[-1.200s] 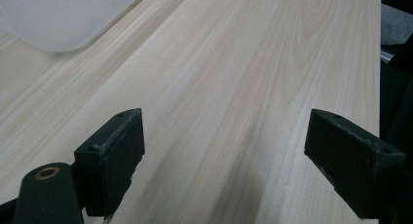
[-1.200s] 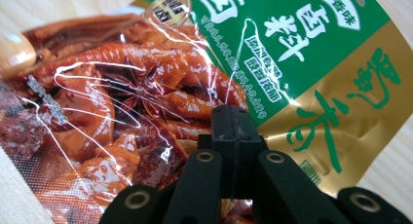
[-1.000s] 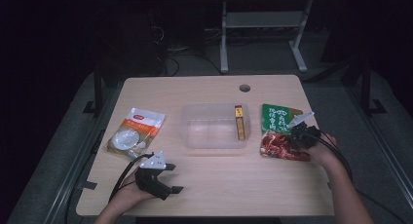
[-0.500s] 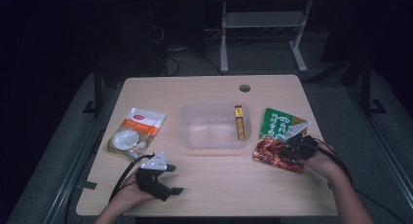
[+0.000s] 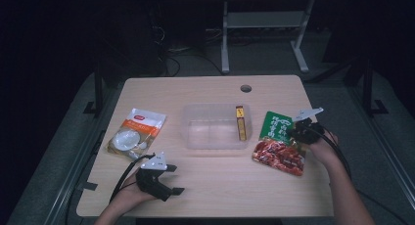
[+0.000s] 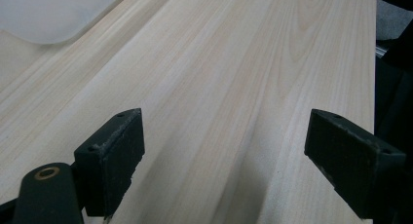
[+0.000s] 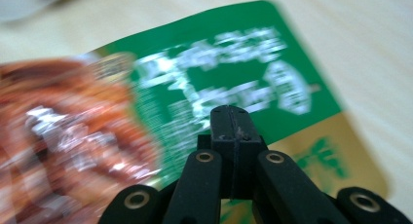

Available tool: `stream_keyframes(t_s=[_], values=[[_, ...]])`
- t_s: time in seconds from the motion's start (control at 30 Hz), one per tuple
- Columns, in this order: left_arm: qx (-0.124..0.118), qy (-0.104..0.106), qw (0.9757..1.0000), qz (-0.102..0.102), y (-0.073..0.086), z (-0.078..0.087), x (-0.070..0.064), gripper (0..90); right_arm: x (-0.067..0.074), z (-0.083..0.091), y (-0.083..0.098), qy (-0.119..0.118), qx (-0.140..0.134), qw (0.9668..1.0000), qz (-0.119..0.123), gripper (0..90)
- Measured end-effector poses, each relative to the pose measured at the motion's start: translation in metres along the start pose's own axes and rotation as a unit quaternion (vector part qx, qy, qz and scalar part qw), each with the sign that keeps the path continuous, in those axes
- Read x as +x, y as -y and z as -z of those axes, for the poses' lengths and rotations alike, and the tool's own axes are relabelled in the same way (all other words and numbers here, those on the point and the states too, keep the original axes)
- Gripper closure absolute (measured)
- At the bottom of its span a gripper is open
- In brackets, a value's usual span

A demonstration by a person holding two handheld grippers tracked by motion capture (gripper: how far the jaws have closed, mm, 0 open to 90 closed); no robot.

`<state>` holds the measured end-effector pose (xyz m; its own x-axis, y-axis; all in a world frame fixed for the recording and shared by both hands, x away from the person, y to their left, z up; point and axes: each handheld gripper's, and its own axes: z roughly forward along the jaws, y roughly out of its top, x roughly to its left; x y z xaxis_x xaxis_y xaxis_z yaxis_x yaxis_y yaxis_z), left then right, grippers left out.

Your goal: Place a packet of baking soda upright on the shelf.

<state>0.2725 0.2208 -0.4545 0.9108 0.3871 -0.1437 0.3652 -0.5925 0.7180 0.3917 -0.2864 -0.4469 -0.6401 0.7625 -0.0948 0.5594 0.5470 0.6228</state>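
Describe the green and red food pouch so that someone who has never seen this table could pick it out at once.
Start at the clear plastic tub in the middle of the wooden table. To its right, beside the right tool, lies the flat food pouch. Its top half is green with white lettering and its lower half shows red food, unlike the orange and white pouch left of the tub.

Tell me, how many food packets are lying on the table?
2: a white and orange packet left of the clear box, and a green and red packet right of it.

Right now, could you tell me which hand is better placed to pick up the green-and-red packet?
Right: the right gripper sits at the packet, jaws shut. The left gripper rests far off.
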Motion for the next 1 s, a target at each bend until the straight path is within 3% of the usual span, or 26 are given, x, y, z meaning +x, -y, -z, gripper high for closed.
stream_keyframes(t_s=[0.03,0.13,0.17,0.4,0.43,0.87,0.9,0.97,1.0], values=[[0.0,0.001,1.0,0.0,0.0,0.0,0.0,14.1,-0.011,-0.006,-0.005,0.01,-0.008,0.9998,-0.017,90.0],[-0.001,0.001,1.0,0.001,0.0,0.0,0.001,14.0,-0.02,-0.013,-0.01,0.023,-0.011,0.9994,-0.023,90.0],[-0.001,0.001,1.0,0.001,0.0,0.0,0.001,14.0,-0.029,-0.022,-0.015,0.029,-0.013,0.9988,-0.039,90.0],[-0.01,0.009,0.9999,0.003,-0.001,0.0,0.001,13.3,-0.043,-0.045,-0.015,0.043,-0.022,0.9963,-0.071,90.0],[-0.008,0.014,0.9999,0.003,0.0,0.0,0.0,13.3,-0.046,-0.046,-0.013,0.048,-0.028,0.9948,-0.085,90.0],[0.001,0.018,0.9998,-0.002,0.0,-0.005,-0.001,13.2,-0.048,-0.047,-0.013,0.045,-0.028,0.9966,-0.063,90.0],[0.003,0.017,0.9998,-0.003,-0.001,-0.005,-0.001,13.2,-0.049,-0.046,-0.014,0.039,-0.018,0.9968,-0.068,90.0],[0.001,0.017,0.9998,-0.004,-0.001,-0.004,-0.001,13.3,-0.046,-0.046,-0.019,0.04,0.001,0.9982,-0.045,90.0],[0.0,0.017,0.9999,-0.003,-0.001,-0.004,-0.002,13.3,-0.046,-0.046,-0.019,0.04,0.001,0.9982,-0.045,90.0]])
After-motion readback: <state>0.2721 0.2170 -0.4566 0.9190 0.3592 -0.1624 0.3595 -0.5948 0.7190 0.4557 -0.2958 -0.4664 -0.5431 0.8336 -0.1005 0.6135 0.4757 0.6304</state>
